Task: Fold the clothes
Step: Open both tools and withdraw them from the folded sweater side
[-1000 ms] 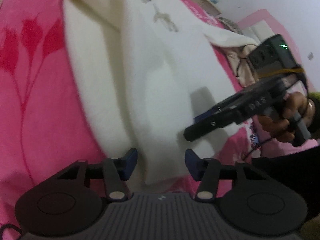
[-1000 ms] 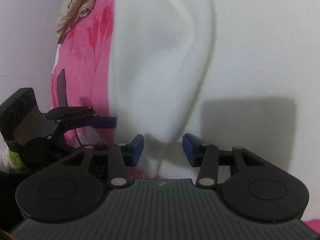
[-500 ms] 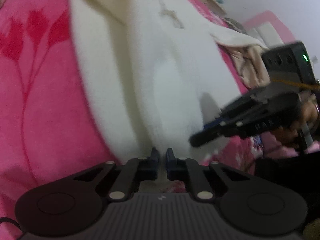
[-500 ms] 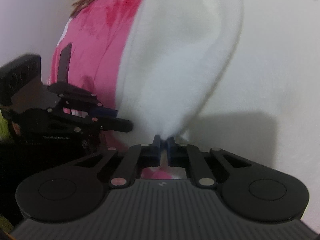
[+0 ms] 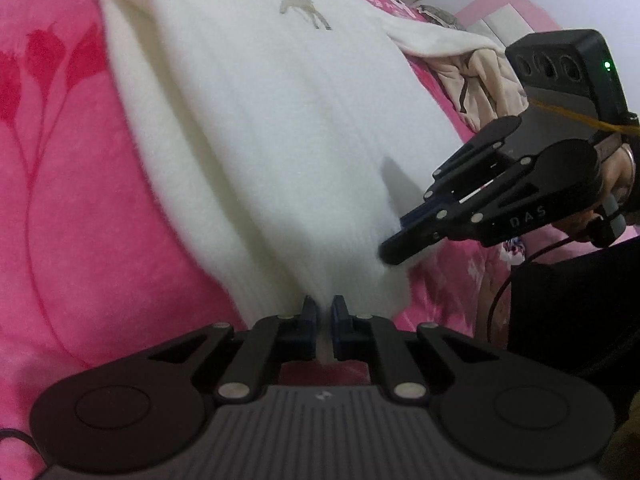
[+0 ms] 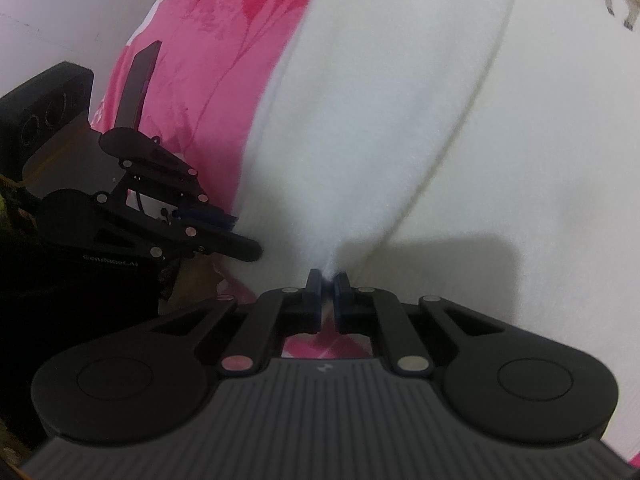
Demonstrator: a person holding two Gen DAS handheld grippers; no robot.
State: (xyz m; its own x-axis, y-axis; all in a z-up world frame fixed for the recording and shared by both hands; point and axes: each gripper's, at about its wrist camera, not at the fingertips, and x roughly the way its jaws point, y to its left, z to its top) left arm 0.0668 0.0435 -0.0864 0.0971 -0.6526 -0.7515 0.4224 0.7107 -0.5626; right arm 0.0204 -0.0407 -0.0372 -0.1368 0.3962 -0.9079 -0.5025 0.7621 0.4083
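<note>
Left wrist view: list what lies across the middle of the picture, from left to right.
Pink blanket → white fleece garment → the right tongs, shut on the garment's edge → the hand holding them.

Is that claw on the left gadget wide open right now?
No, the left claw is pinched shut on the edge of the white garment.

i'm over a bed with a pink blanket (image 5: 72, 208) (red flower print on it). a white fleecy garment (image 5: 260, 132) lies spread across it, a beige crumpled cloth (image 5: 476, 76) beside it, and a dark phone (image 6: 138, 84) near the edge.
</note>
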